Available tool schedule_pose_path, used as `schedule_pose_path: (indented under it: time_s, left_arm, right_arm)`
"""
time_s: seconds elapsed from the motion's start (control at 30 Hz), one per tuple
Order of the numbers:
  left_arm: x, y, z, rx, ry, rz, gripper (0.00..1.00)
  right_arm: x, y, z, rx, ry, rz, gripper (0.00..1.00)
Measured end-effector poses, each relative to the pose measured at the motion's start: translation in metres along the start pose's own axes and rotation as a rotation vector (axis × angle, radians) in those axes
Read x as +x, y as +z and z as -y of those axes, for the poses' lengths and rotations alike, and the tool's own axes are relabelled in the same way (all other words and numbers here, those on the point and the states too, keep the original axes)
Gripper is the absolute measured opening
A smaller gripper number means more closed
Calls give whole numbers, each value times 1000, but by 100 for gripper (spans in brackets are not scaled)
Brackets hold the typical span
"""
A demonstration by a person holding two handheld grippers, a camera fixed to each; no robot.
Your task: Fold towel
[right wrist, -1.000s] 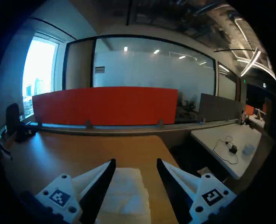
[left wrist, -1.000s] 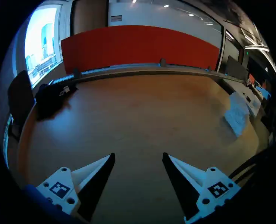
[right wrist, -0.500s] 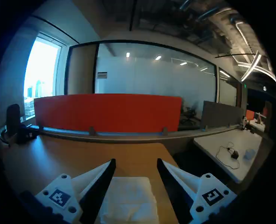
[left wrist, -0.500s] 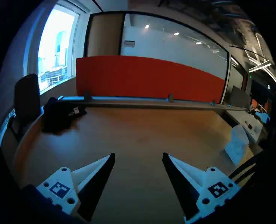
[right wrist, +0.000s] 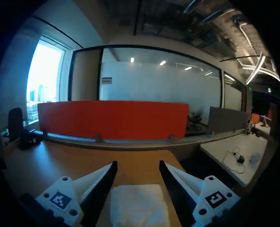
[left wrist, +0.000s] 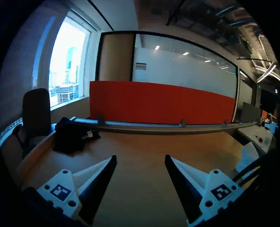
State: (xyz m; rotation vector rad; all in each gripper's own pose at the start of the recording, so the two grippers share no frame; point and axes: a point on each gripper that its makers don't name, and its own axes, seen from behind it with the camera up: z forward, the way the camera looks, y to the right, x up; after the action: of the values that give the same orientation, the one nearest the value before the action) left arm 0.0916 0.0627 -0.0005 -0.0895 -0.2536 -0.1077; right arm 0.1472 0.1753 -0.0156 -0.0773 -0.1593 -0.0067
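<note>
We see the towel point(right wrist: 139, 206) lying as a compact white stack at the right edge of the table point(right wrist: 56, 166), below our right gripper point(right wrist: 137, 162), fingers apart and empty. Our left gripper point(left wrist: 140, 156) gapes empty too. We judge folding nearly finished; another fold needs lowering onto an edge.

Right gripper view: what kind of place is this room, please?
Probably an open office: a long wooden desk with a red divider panel, a glass-walled room behind it, and an office chair by the window.
</note>
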Motion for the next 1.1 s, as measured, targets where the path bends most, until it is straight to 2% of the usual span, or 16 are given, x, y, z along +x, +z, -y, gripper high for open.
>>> schedule_pose_path:
  time_s: [0.27, 0.47, 0.8, 1.1]
  left_arm:
    - [9, 0, 13, 18, 14, -31, 94]
    - [15, -2, 22, 28, 20, -48, 94]
    - [25, -2, 31, 31, 3, -80, 94]
    - [35, -4, 43, 55, 21, -113, 94]
  right_arm:
    - [17, 1, 40, 17, 25, -35, 85]
    - [27, 1, 86, 60, 13, -62, 85]
    - [34, 3, 155, 105, 9, -89, 85]
    - [35, 5, 181, 101, 12, -92, 85]
